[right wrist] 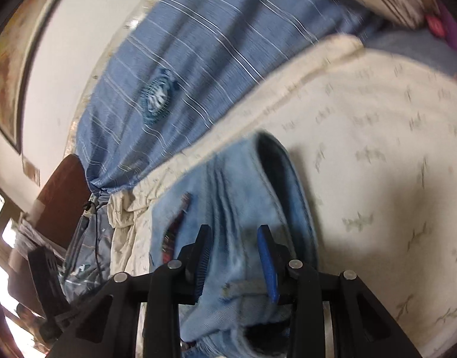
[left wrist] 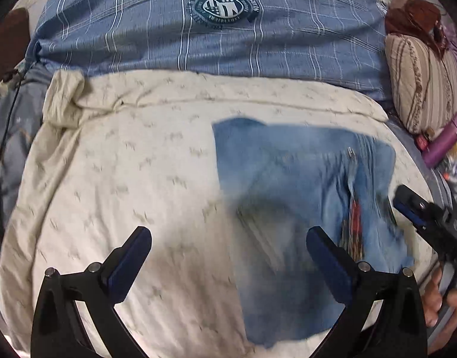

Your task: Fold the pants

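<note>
Light blue denim pants (left wrist: 291,185) lie on the cream bedsheet (left wrist: 133,179), right of centre, blurred by motion. My left gripper (left wrist: 228,247) is open and empty above the sheet, its right finger over the pants' left part. The right gripper (left wrist: 419,208) shows at the pants' right edge in the left wrist view. In the right wrist view the right gripper (right wrist: 234,238) is shut on a fold of the pants (right wrist: 237,185), with denim bunched between and below its fingers.
A blue plaid duvet (left wrist: 228,35) lies across the far side of the bed. A striped pillow (left wrist: 422,83) and a purple bottle (left wrist: 446,140) sit at the right. A black cable (left wrist: 7,119) runs down the left edge. A white wall (right wrist: 64,59) rises behind.
</note>
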